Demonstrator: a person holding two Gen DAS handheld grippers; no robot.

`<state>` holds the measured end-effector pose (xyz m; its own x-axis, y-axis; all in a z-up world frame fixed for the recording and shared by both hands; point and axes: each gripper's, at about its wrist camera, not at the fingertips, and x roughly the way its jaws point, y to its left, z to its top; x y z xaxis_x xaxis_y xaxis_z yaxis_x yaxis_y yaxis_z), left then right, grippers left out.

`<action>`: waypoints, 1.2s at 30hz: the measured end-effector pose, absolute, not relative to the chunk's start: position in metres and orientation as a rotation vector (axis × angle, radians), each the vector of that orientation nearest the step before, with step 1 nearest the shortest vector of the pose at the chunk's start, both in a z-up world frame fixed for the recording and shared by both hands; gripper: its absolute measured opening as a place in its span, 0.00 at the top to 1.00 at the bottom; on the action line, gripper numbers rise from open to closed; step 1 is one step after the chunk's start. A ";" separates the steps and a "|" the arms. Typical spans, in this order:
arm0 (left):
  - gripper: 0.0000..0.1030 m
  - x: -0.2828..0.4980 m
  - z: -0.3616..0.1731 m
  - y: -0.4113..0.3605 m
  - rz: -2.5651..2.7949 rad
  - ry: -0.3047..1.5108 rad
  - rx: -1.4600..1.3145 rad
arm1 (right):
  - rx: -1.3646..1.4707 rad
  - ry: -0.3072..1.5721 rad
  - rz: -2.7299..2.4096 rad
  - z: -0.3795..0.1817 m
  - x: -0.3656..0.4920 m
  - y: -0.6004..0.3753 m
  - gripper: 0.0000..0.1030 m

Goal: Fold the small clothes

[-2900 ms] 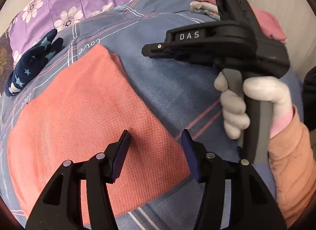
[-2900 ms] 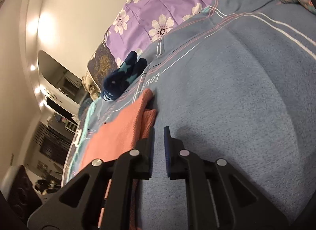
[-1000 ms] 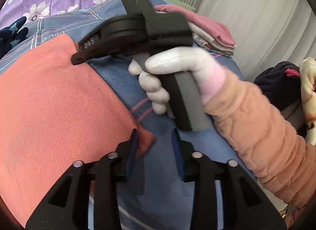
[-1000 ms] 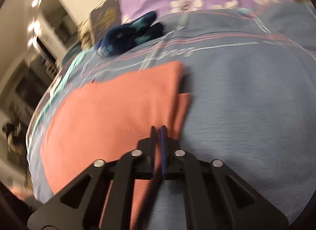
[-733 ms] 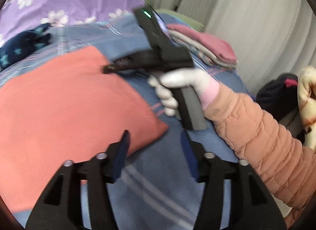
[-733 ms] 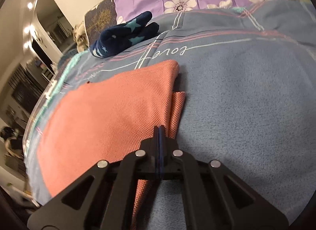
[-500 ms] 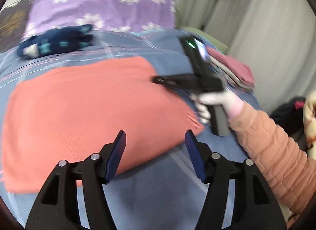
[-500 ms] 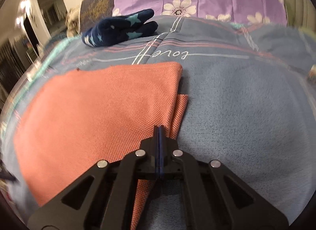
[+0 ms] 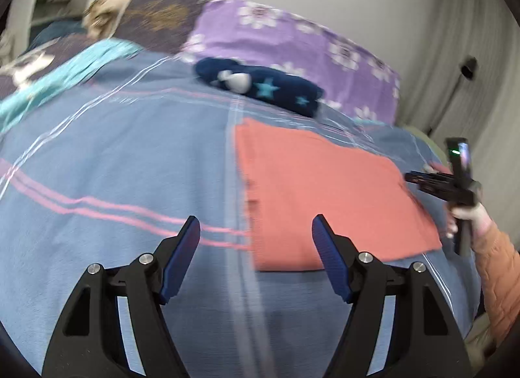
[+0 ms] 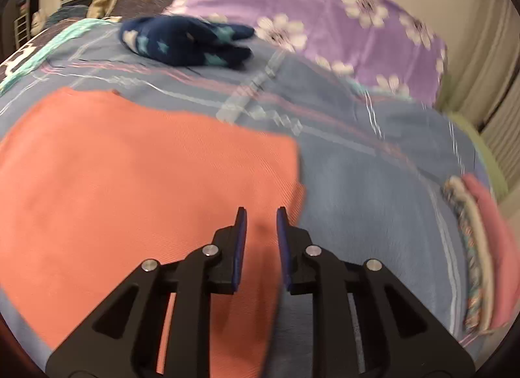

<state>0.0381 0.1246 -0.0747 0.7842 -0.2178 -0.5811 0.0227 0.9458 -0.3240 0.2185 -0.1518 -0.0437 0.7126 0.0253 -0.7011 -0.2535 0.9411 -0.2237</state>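
Observation:
A folded salmon-orange garment (image 9: 328,189) lies flat on the blue bedspread (image 9: 113,157). My left gripper (image 9: 256,231) is open and empty, above the bedspread near the garment's near left corner. My right gripper (image 10: 261,220) is slightly open and empty, just over the garment (image 10: 146,183) near its right edge. The right gripper also shows in the left wrist view (image 9: 419,179), held by a gloved hand at the garment's far right edge.
A navy star-patterned garment (image 9: 263,85) lies near the purple flowered pillow (image 9: 292,43); it also shows in the right wrist view (image 10: 185,40). A stack of folded clothes (image 10: 481,248) sits at the right of the bed. Curtains hang at the right.
My left gripper let go of the garment's corner, opened wide and swung left across the bed. My right gripper went from shut to slightly open and shifted right.

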 end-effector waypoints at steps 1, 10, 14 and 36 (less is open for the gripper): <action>0.31 0.040 -0.078 0.132 -0.130 0.662 -0.337 | -0.339 0.747 0.171 -0.035 0.216 -0.139 0.79; 0.52 0.080 -0.094 0.150 -0.241 0.768 -0.331 | -0.430 0.729 0.453 0.002 0.212 0.009 0.68; 0.52 0.092 -0.102 0.135 -0.359 0.832 -0.269 | -0.432 0.765 0.529 -0.006 0.220 0.066 0.68; 0.72 0.118 -0.105 0.117 -0.494 0.895 -0.191 | -0.390 0.942 0.547 -0.036 0.273 0.162 0.61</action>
